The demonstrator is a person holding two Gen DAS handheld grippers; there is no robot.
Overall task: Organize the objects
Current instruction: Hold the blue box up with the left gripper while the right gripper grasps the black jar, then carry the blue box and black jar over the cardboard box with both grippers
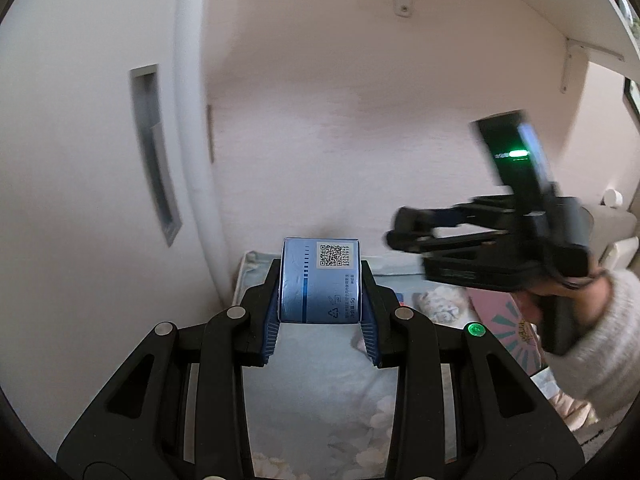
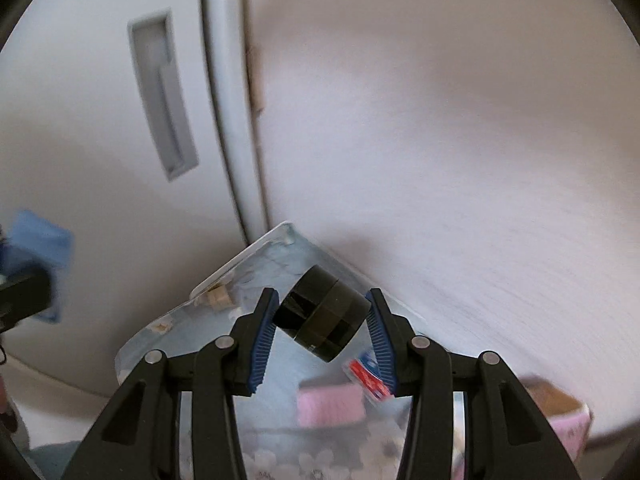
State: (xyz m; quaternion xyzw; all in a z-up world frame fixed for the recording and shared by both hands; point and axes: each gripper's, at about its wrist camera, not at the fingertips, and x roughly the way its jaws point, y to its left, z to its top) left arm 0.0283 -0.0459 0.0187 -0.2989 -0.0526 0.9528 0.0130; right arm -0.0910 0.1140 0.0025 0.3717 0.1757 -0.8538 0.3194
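A metallic blue box (image 1: pixel 320 280) bears a white QR label. The jar (image 2: pixel 324 316) is glossy black. Both grippers' fingers (image 1: pixel 370 320) are black with ribbed blue pads. At six o'clock, the surface (image 1: pixel 320 380) is pale blue with white flowers.

Motion blurs the pink box (image 2: pixel 331 405) and right tongs (image 1: pixel 394 228).

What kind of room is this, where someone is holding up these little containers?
Probably a bedroom: a floral sheet covers the surface below, a sliding door with a recessed handle stands beside it, and a wall shelf hangs above.
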